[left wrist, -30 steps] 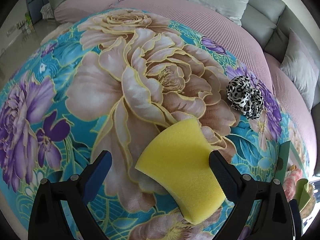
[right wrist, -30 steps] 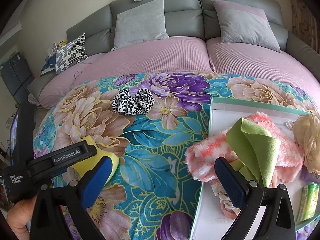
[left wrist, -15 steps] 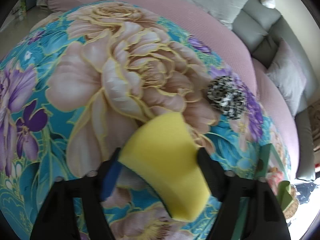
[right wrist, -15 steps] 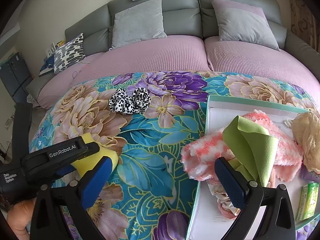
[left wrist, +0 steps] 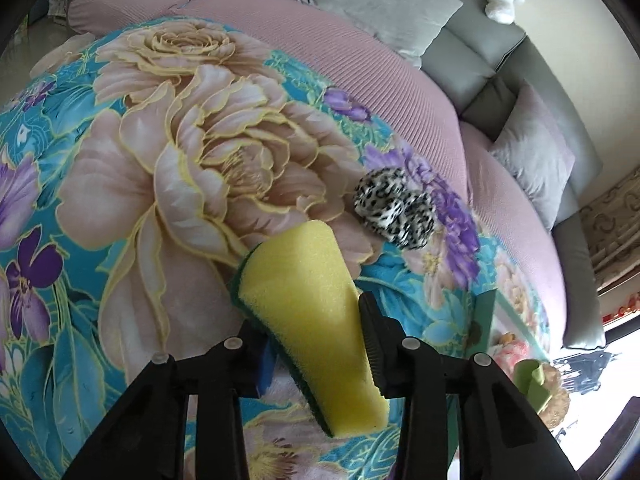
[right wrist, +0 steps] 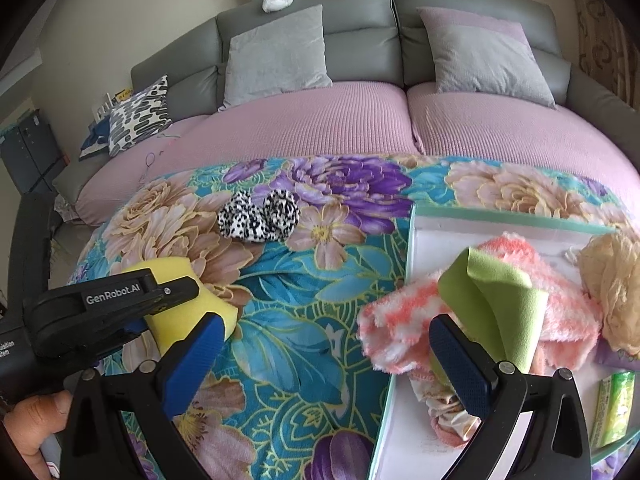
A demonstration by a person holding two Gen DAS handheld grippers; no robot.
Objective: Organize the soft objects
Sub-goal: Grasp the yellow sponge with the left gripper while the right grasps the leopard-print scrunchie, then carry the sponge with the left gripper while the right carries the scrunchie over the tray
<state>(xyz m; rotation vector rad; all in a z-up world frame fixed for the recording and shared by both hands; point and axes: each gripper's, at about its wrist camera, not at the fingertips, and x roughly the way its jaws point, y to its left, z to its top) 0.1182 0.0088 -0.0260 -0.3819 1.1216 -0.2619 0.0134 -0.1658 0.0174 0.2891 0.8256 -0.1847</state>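
Sponge (left wrist: 308,312) is the thing in work now: a yellow block with a thin green layer on its underside, lying on the flowered blanket (left wrist: 168,168) at the near left part of the bed. It sits between the fingers of the left gripper (left wrist: 316,344), and its long axis runs almost along the fingers, pointing away from the camera and a little to the left. The jaws are closing; the pads touch the two long sides and the foam looks a little squeezed at the right pad, so I judge the grip is nearly made.

The tray (right wrist: 520,220), white with a pale green rim, lies to the right of the sponge, well apart from it. It already holds a pink fluffy cloth (right wrist: 400,320) and a green cloth (right wrist: 496,300). So the left hand is the nearer one, and the carry must go to the right, across the blanket.

The right gripper (right wrist: 328,356) hangs near the tray's left edge, jaws wide apart, holding nothing. A spotted black-and-white scrunchie (right wrist: 258,220) lies farther up the blanket, untouched.
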